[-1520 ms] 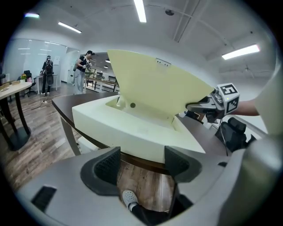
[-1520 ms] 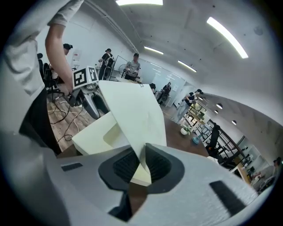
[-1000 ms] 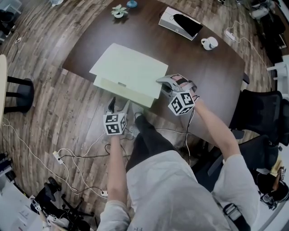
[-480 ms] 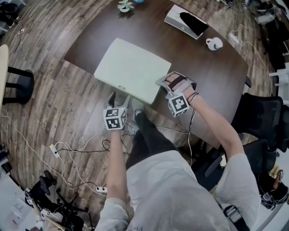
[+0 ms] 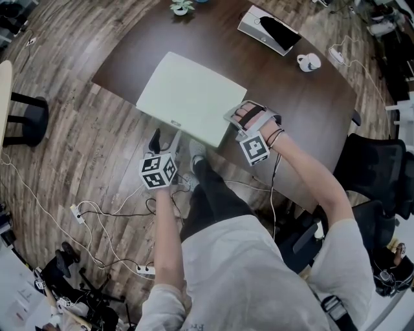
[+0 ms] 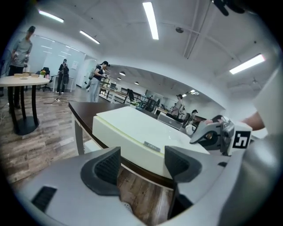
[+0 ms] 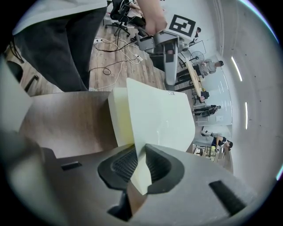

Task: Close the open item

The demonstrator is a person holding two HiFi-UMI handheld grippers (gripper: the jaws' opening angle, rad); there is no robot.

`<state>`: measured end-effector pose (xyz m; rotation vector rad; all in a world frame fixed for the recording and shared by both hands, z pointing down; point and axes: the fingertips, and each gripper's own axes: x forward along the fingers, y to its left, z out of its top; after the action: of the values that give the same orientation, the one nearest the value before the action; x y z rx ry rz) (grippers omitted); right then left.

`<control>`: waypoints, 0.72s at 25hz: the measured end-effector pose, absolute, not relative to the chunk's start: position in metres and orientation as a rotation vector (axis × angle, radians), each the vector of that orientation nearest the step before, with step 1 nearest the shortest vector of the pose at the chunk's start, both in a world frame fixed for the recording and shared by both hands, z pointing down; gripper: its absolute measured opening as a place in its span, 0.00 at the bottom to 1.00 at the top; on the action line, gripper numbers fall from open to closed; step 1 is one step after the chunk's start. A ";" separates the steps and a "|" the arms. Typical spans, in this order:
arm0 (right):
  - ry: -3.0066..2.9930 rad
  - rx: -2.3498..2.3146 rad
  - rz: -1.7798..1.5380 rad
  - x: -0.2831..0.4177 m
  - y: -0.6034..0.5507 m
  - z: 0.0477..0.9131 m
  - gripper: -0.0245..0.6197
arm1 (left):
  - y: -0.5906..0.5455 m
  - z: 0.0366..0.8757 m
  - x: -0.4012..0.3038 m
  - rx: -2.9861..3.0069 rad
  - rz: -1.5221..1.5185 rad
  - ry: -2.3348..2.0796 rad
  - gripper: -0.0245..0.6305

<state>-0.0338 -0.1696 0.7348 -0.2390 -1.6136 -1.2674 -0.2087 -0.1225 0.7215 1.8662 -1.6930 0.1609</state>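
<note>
A flat, pale cream box (image 5: pixel 191 97) lies on the dark brown table (image 5: pixel 304 103), close to its near edge, with its lid down flat. My right gripper (image 5: pixel 233 117) is at the box's right near corner. In the right gripper view, my right gripper (image 7: pixel 140 170) is shut on the corner of the thin lid (image 7: pixel 161 117). My left gripper (image 5: pixel 165 138) hangs below the table's edge, in front of the box. Its jaws stand open and hold nothing, as seen in my left gripper (image 6: pixel 141 164) view, where the box (image 6: pixel 132 130) lies ahead.
At the table's far side are a white-and-black case (image 5: pixel 270 29), a white mug (image 5: pixel 309 62) and a small plant (image 5: pixel 182 7). An office chair (image 5: pixel 372 169) stands on the right. Cables (image 5: pixel 97 216) run over the wooden floor, and a round stand table (image 5: pixel 19 116) is at the left.
The lid, raised a second ago, has come down flat onto the box with my right gripper still on its corner. My left gripper has drifted a little left and lower.
</note>
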 end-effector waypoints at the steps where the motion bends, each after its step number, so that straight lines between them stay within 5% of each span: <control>1: -1.612 -0.242 -1.264 -0.033 -0.169 0.735 0.12 | -0.126 0.716 -0.212 1.862 0.140 -1.707 0.50; 18: -1.597 -0.191 -1.272 -0.035 -0.176 0.730 0.16 | -0.161 0.724 -0.220 1.790 0.376 -1.822 0.50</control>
<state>-0.0348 -0.1765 0.7303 -0.1911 -1.5971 -1.2724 -0.2200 -0.1614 0.7236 1.7895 -1.8224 0.3760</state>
